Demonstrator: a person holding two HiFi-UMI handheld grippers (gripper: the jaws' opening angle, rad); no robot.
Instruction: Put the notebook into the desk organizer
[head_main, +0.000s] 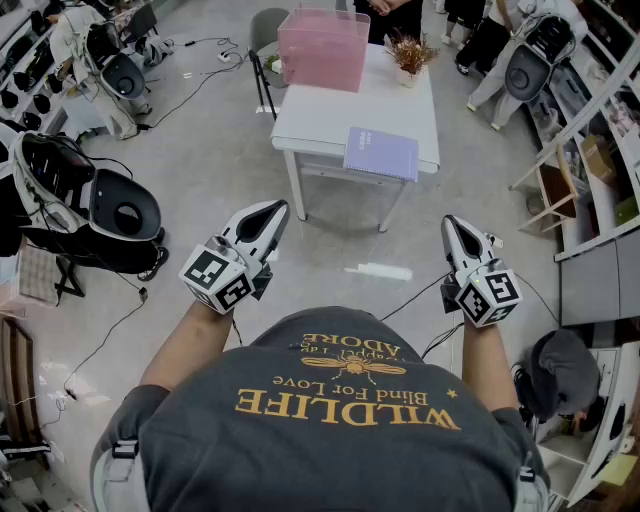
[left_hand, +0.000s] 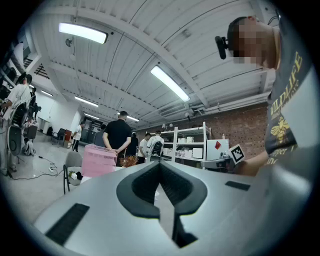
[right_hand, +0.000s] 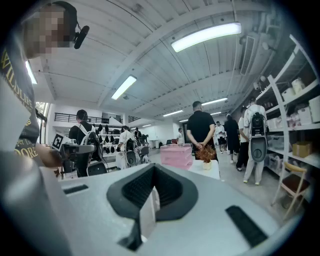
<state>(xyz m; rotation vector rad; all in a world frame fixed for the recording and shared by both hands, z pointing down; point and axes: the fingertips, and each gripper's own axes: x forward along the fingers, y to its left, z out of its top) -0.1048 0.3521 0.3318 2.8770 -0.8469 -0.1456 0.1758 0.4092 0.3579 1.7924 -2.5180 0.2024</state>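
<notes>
Your left gripper (head_main: 268, 212) and right gripper (head_main: 455, 228) are both clenched on nothing, held mid-frame over the floor (head_main: 200, 150). The notebook (head_main: 381, 153) lies top centre at the table's (head_main: 320, 120) near edge, well apart from both. The pink organizer (head_main: 322, 48) stands behind it.

White table (head_main: 310, 125), dried plant (head_main: 409, 52) on its far corner, grey chair (head_main: 268, 22) behind, white object (head_main: 378, 271) on floor (head_main: 200, 170)

A closed lavender notebook (head_main: 381, 153) lies flat at the near right corner of the white counter (head_main: 330, 120), reaching its front edge. The pink, translucent desk organizer (head_main: 322, 48) stands upright at the far left, well apart from it.
</notes>
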